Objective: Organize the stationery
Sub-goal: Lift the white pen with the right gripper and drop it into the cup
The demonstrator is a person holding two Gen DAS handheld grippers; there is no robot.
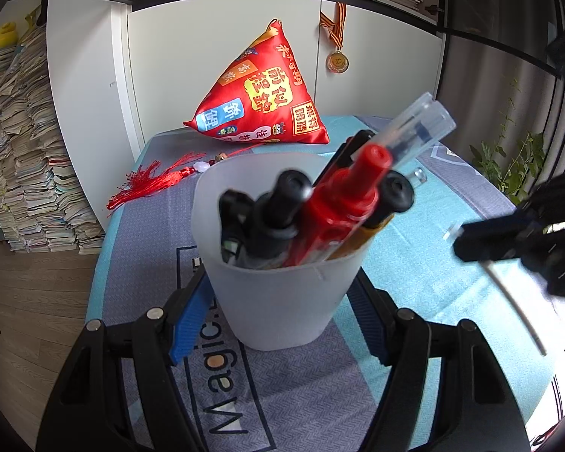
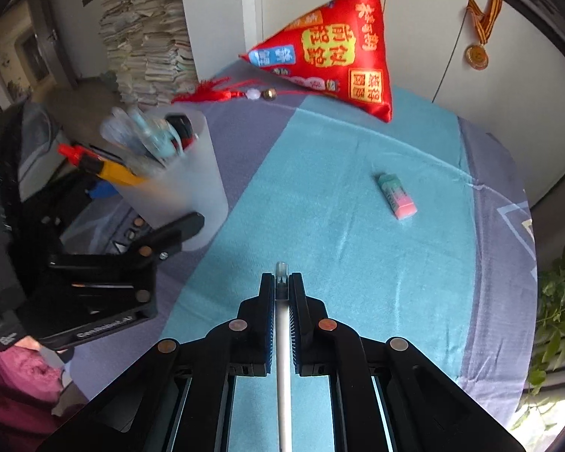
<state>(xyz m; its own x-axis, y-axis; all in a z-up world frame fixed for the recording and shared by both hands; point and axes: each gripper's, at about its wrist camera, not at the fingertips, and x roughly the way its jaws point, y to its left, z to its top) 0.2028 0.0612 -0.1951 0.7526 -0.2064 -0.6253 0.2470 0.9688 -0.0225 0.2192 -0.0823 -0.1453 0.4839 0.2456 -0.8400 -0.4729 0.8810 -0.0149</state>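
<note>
A: Left side first. Left gripper [image 1: 278,324] clamps the frosted cup [image 1: 282,282] low on its wall, blue pads on both flanks. Looks like it's there to steady the cup against tipping, since the pens [image 1: 320,218] inside lean hard to one side

B: Cup contents?

A: Black caps, a red marker [image 1: 342,203], a clear barrel sticking out top right. Fairly crowded

B: Right side?

A: Right gripper [image 2: 281,282] is pinched narrow on a thin white pen [image 2: 282,339]. Pen runs along the fingers, clear tip poking just past them, held above the teal cloth [image 2: 339,226]. That lengthwise hold probably suits dropping it end-first into the cup

B: Anything left out?

A: An eraser [image 2: 396,196] lies loose on the cloth, well apart from the cup. Likely next
</note>
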